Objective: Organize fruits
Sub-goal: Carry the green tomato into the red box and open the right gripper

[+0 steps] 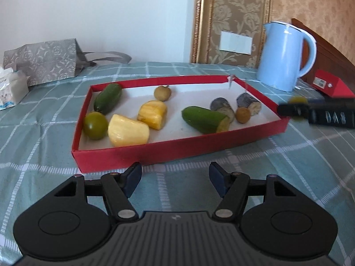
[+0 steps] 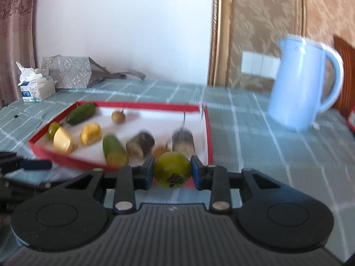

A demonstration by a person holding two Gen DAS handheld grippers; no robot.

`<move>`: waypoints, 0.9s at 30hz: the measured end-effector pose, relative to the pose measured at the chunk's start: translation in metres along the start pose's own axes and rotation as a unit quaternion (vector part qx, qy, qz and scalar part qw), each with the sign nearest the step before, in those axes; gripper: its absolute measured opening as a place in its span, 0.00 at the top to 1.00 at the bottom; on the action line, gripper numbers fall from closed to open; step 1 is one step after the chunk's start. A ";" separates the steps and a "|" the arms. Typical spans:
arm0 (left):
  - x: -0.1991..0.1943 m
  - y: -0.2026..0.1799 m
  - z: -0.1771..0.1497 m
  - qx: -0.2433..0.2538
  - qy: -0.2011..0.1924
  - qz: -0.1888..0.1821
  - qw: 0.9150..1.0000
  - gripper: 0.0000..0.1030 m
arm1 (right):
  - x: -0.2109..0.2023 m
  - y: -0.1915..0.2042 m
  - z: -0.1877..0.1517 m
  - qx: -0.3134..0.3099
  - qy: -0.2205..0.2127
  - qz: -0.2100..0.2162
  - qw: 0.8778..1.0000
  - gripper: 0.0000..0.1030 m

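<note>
At nine o'clock in the left wrist view a tissue pack with small blue print, too blurred to read, sits on the checked teal cloth of the tabletop. Behind it stands a grey patterned paper bag with ribbon handles.

The shallow red cardboard tray, white inside, fills the middle. Inside it, from the left: a round green tomato, a smooth dark cucumber at ten o'clock, a pale yellow wedge, a ridged yellow chunk, a small brown round fruit at the far wall, a cut cucumber half, two grey-skinned cut cylinders and, with another small brown fruit between them.

The left gripper hangs just before the tray's near wall, its jaws apart and holding nothing, open cloth between them.

At two o'clock stands a glossy light-blue kettle. A red box with a barcode label, unreadable, lies beside it.

In the right wrist view the right gripper has its jaws clamped on a second green tomato, its dark calyx facing the camera, at the tray's near right corner. Bare cloth spreads to the right of the tray.
</note>
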State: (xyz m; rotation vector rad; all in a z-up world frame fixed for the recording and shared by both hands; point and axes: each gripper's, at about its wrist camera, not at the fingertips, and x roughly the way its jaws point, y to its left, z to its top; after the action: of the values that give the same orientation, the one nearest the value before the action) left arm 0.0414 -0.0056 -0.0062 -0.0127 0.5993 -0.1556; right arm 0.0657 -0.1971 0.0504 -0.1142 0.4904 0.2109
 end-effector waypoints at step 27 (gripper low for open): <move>0.009 -0.008 0.002 0.017 0.014 0.000 1.000 0.19 | 0.153 0.037 0.064 -0.034 0.068 0.006 0.997 0.69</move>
State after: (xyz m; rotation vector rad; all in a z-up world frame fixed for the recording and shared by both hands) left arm 0.0483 -0.0147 -0.0093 0.0226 0.6251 -0.1667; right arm 0.2181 -0.1248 0.0309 -0.1934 0.6204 0.2325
